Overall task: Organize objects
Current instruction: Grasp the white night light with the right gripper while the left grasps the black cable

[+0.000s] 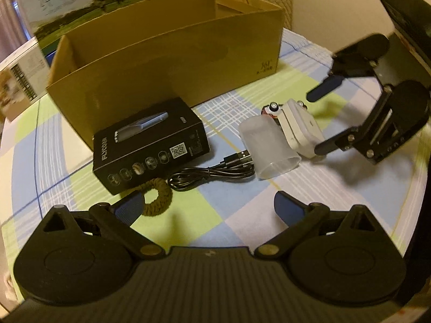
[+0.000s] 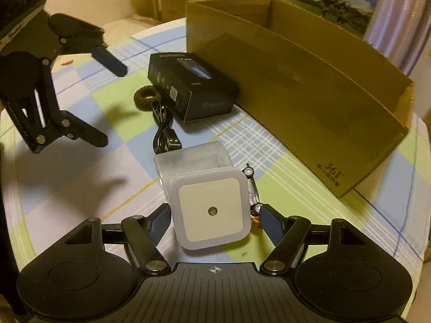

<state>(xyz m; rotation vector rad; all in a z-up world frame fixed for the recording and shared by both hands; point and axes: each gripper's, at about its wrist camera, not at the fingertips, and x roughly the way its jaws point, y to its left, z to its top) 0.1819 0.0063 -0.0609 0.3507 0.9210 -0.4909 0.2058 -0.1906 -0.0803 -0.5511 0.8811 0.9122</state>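
1. Left wrist view: left claw (image 1: 207, 210) at 6 o'clock, fingers spread wide, nothing between them, above the checked cloth of the table (image 1: 242, 215).
2. Brown hair tie (image 1: 155, 197) just by the left finger (image 1: 129, 210); I cannot tell if they touch.
3. Black box (image 1: 150, 145) at centre-left, standing against the open cardboard box (image 1: 167, 62) at 12 o'clock.
4. Black USB cable (image 1: 212, 172) coiled between the black box and the frosted cup (image 1: 269, 150), which lies on its side.
5. White night light (image 1: 299, 129) at 3 o'clock, touching the cup; small toy (image 1: 272, 109) behind it, too small to tell.
6. Right claw (image 1: 317, 122) comes in at 3 o'clock, fingers apart on either side of the night light.
7. Right wrist view: right claw (image 2: 212, 222) at 6 o'clock, moderately open, night light (image 2: 212, 212) between the fingers; contact with the pads unclear.
8. Frosted cup (image 2: 188, 158) just behind the light, cable (image 2: 164, 132) beyond it.
9. Hair tie (image 2: 146, 98) and black box (image 2: 194, 91) at 11 o'clock; cardboard box (image 2: 309, 94) from 12 to 3.
10. Left claw (image 2: 110, 105) at 9 o'clock, wide, empty.
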